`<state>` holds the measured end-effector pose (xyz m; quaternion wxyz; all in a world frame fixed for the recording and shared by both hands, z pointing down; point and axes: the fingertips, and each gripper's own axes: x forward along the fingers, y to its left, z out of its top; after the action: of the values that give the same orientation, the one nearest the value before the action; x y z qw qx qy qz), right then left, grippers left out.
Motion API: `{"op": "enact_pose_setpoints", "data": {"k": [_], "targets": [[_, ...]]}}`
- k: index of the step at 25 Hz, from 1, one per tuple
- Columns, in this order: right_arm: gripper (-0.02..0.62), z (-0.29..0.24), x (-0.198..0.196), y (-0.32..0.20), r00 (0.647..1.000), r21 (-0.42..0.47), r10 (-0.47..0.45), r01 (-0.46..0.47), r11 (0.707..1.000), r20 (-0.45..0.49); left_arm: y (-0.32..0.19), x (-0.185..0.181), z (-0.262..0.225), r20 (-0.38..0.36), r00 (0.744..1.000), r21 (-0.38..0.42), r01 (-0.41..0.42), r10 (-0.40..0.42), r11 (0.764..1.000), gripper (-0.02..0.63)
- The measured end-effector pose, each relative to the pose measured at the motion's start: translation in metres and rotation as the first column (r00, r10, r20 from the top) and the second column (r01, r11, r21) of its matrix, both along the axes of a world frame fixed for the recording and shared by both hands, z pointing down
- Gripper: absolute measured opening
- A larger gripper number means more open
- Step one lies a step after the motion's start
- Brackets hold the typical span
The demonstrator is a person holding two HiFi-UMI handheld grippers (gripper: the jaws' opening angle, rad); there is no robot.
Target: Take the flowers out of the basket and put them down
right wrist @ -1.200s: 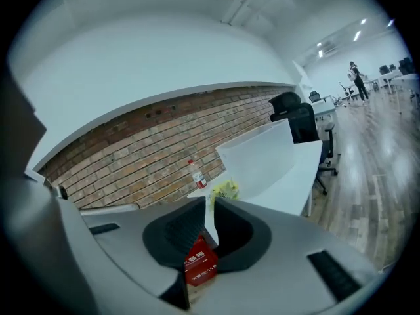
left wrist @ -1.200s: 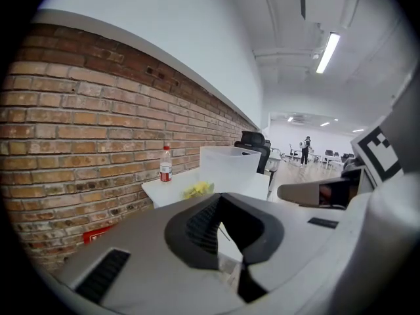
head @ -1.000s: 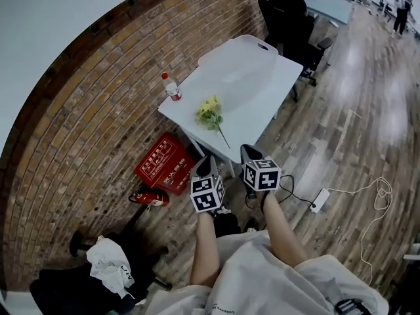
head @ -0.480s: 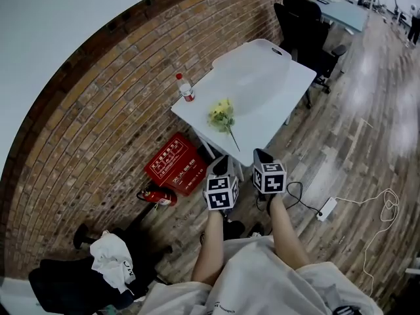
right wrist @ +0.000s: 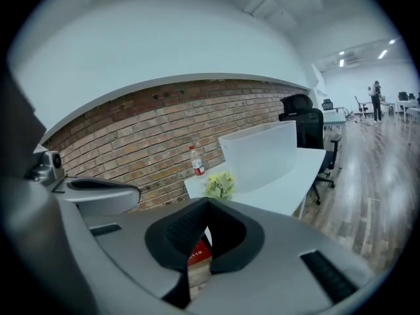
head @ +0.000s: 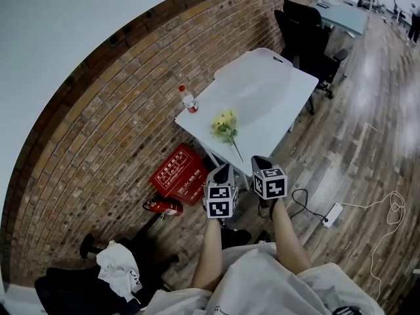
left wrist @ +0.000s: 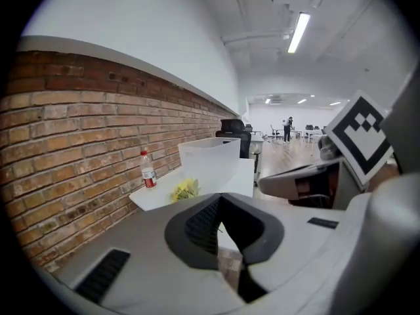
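A: Head view only: red box [head: 178, 176] on the floor, left of centre. Flowers [head: 225, 125] lie on the counter [head: 266, 122], outside the basket [head: 256, 77].
B: Gripper views: left hand-held gripper [left wrist: 220, 197] and right hand-held gripper [right wrist: 207, 202] both closed, empty.

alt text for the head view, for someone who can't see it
Seen from above, a person holds the left gripper and right gripper, both shut and empty, just short of a white table by a brick wall. Yellow flowers lie on the table, with a bottle and a white basket also on it.
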<state>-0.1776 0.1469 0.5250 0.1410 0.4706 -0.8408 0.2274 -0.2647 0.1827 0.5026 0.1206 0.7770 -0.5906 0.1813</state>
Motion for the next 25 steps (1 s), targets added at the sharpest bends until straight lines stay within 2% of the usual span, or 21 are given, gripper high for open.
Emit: {"op": "enact_pose_setpoints", "data": {"k": [5, 15, 25], "targets": [[0.009, -0.002, 0.005, -0.003, 1.000, 0.010, 0.003, -0.003, 1.000, -0.012, -0.006, 0.007, -0.007, -0.011, 0.999, 0.013, -0.033, 0.033, 0.999, 0.025], [0.008, -0.008, 0.000, -0.011, 0.998, 0.017, -0.037, 0.036, 0.999, 0.056, -0.019, 0.003, -0.002, -0.020, 0.999, 0.005, -0.041, 0.041, 0.999, 0.025], [0.008, 0.005, -0.016, -0.027, 1.000, -0.021, -0.028, 0.028, 0.999, 0.003, -0.034, -0.021, 0.008, -0.051, 0.998, -0.015, -0.042, 0.041, 0.999, 0.025]]}}
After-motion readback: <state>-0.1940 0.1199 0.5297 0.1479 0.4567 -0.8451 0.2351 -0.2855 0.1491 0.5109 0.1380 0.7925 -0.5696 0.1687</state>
